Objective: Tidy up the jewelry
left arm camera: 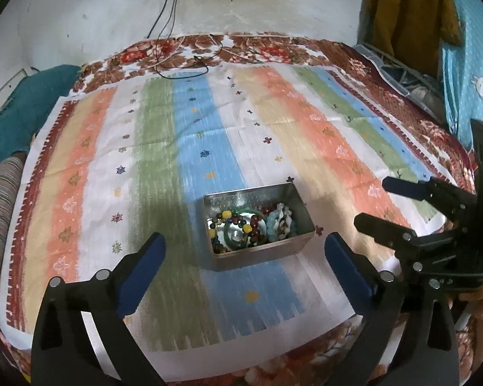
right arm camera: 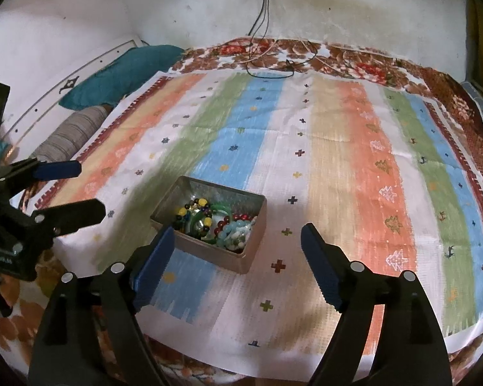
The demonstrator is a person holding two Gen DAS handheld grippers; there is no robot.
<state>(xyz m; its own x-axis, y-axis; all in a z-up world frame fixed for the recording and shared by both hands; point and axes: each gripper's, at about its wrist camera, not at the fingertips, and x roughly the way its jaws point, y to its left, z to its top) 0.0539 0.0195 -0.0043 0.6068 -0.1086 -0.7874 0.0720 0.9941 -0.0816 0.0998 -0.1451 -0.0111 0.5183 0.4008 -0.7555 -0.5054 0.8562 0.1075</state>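
An open metal tin [left arm camera: 260, 254] sits on a striped cloth [left arm camera: 183, 135], a little in front of both grippers. Inside lie several bead bracelets: multicoloured beads [left arm camera: 220, 220], a green bangle [left arm camera: 241, 217] and pale blue and white beads [left arm camera: 281, 222]. My left gripper [left arm camera: 244, 241] hangs open just short of the tin, with nothing between its blue pads [left arm camera: 145, 267]. Off to its right, my right gripper [left arm camera: 375, 202] is open too. In the right wrist view the tin [right arm camera: 215, 254] lies by the left finger of the open right gripper [right arm camera: 238, 233]. The left gripper [right arm camera: 88, 188] shows at the left edge.
The cloth covers a bed with a floral blanket [left arm camera: 257, 48]. A teal pillow [right arm camera: 122, 70] and a striped bolster [right arm camera: 71, 135] lie at the left. Black and white cables [left arm camera: 177, 64] trail from the wall onto the far edge. Clothes hang at the far right [left arm camera: 409, 16].
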